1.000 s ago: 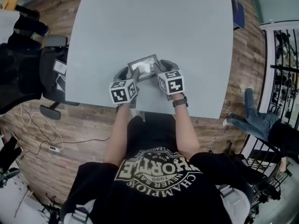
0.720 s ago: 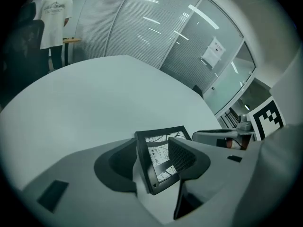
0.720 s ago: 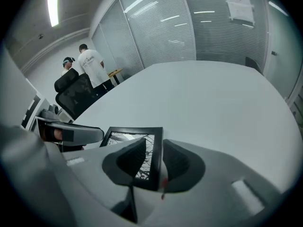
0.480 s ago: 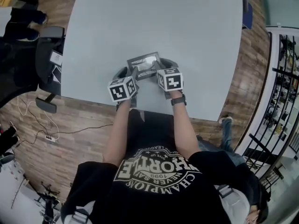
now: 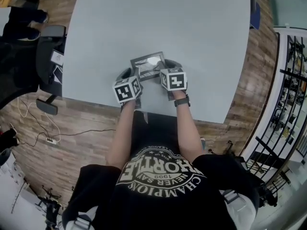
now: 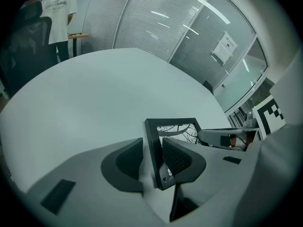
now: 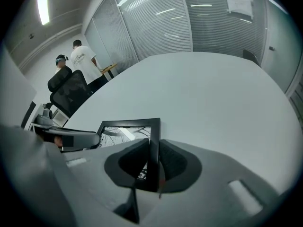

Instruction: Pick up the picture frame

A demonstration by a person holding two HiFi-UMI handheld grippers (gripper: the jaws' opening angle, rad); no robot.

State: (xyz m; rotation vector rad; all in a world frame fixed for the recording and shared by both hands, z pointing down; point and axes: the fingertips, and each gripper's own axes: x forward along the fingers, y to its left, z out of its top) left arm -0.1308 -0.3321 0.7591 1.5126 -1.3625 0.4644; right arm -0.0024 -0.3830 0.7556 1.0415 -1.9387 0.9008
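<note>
The picture frame [image 5: 148, 63] is located near the table's [image 5: 158, 18] front edge, flanked by the left gripper [image 5: 135, 74] leftward and the right gripper [image 5: 163, 71] rightward.

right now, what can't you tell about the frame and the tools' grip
Left gripper view: the left tool straddles the picture frame's rail, but whether its outer pad touches is unclear.
Right gripper view: the right tool clamps the rail, covering part of the print.
Head view: both tools' bodies cover the frame's near edge and their own jaws.
No view: whether the frame is off the table; its underside is hidden.
</note>
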